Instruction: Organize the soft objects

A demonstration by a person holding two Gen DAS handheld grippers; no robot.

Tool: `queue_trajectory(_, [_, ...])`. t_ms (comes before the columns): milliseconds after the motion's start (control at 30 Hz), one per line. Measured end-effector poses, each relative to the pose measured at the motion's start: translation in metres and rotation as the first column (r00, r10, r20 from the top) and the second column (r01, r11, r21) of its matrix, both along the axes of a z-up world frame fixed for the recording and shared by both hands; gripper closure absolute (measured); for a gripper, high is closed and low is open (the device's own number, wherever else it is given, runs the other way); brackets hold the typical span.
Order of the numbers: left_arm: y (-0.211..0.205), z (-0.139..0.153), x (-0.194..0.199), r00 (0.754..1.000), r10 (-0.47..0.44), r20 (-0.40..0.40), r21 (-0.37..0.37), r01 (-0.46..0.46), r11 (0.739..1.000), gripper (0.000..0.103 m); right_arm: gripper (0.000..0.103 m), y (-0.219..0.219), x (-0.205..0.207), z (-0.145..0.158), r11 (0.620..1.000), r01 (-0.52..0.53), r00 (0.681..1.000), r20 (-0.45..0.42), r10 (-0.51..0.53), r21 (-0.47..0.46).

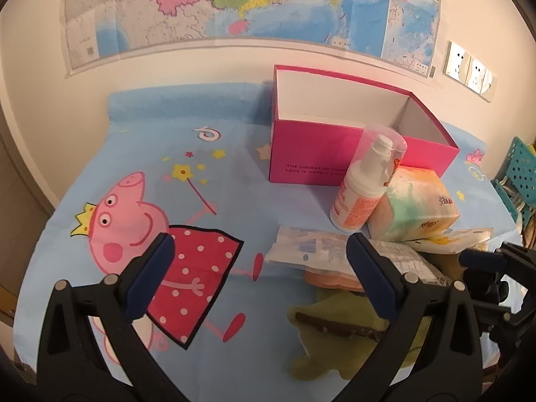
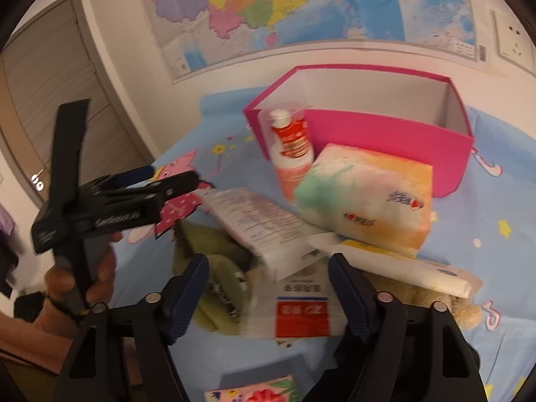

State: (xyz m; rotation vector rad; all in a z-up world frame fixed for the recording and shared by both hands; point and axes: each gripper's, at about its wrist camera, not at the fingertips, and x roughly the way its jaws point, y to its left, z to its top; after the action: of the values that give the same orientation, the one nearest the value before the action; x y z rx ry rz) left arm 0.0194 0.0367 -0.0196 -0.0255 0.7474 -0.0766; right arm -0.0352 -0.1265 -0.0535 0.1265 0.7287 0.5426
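An open pink box point(image 1: 338, 154) point(image 2: 385, 137) stands at the back of the blue Peppa Pig cloth point(image 1: 201, 174). In front of it lie a soft tissue pack point(image 1: 415, 204) point(image 2: 365, 197), a white bottle point(image 1: 361, 187) point(image 2: 289, 154), flat plastic packets point(image 1: 308, 244) point(image 2: 264, 224), a white tube point(image 2: 402, 264), a green plush toy point(image 1: 335, 338) point(image 2: 217, 278) and a tan plush point(image 2: 432, 298). My left gripper point(image 1: 261, 268) is open and empty over the cloth, left of the pile. My right gripper point(image 2: 268, 281) is open above a packet with a red label point(image 2: 301, 311).
A wall map point(image 1: 234, 3) hangs behind the table. Wall sockets point(image 1: 469, 67) are at the right. A teal perforated basket point(image 1: 522, 174) stands at the far right. A grey door point(image 2: 50, 100) is at the left. A floral item point(image 2: 254, 392) lies at the near edge.
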Motion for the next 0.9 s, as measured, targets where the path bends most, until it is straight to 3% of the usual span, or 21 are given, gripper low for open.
queue_trajectory(233, [-0.001, -0.008, 0.018, 0.995, -0.089, -0.04, -0.018, 0.088, 0.996, 0.001, 0.035, 0.003, 0.015, -0.01, 1.0, 0.011, 0.993, -0.121, -0.009, 0.015])
queue_trajectory(500, [-0.005, -0.022, 0.033, 0.971, -0.206, -0.122, -0.085, 0.197, 0.977, 0.022, 0.036, 0.014, 0.027, -0.013, 0.998, 0.058, 0.986, -0.155, -0.059, -0.015])
queue_trajectory(600, [-0.004, -0.029, 0.038, 0.957, -0.243, -0.161, -0.13, 0.223, 0.966, 0.023, 0.036, 0.012, 0.027, -0.014, 0.997, 0.079, 0.98, -0.183, -0.073, 0.021])
queue_trajectory(900, [-0.004, -0.044, 0.039, 0.922, -0.319, -0.219, -0.179, 0.283, 0.942, 0.024, 0.02, 0.038, 0.049, -0.021, 0.995, 0.1, 0.959, -0.27, -0.09, 0.022])
